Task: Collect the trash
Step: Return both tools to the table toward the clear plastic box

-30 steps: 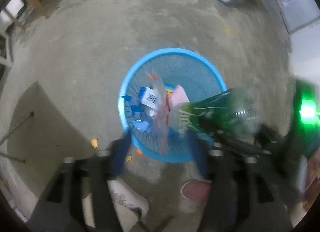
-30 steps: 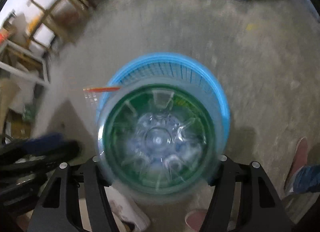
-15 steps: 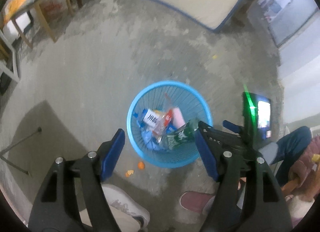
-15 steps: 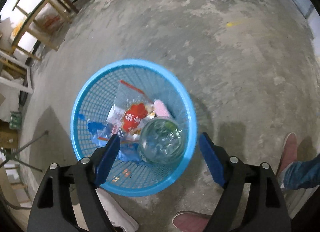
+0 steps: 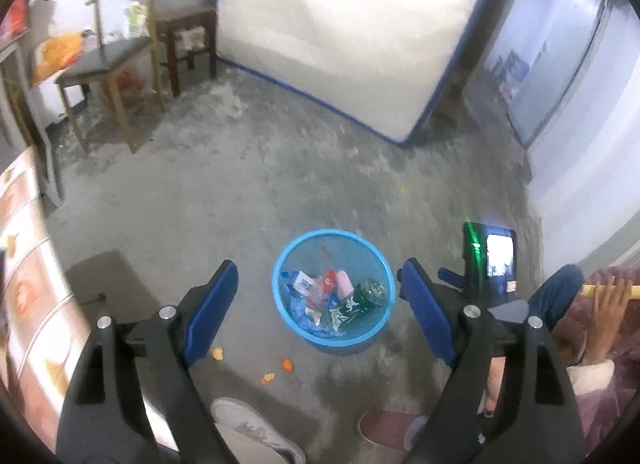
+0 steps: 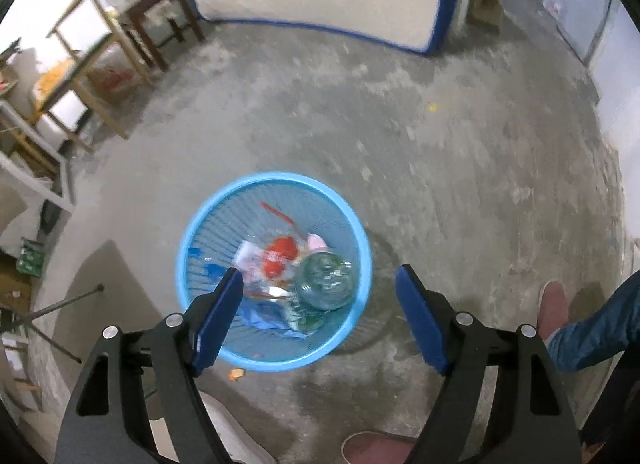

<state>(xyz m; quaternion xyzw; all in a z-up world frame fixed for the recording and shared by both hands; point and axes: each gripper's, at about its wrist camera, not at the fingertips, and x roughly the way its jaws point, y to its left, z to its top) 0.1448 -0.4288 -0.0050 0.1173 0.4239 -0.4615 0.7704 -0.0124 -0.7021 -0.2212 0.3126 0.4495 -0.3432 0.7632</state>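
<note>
Down on the concrete floor the green bottle now lies inside the blue basket among wrappers — released from the right gripper, whose fingers, like the left gripper's, gape empty — so orange scraps beside the basket look next.

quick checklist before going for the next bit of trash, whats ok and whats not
1. Green bottle in the blue basket: ok.
2. Left gripper open and empty: ok.
3. Right gripper open and empty: ok.
4. Floor free of trash: not ok, orange scraps lie by the basket.
5. White shoe apart from the scraps: ok.
6. Other trash beyond these views: cannot tell.
</note>
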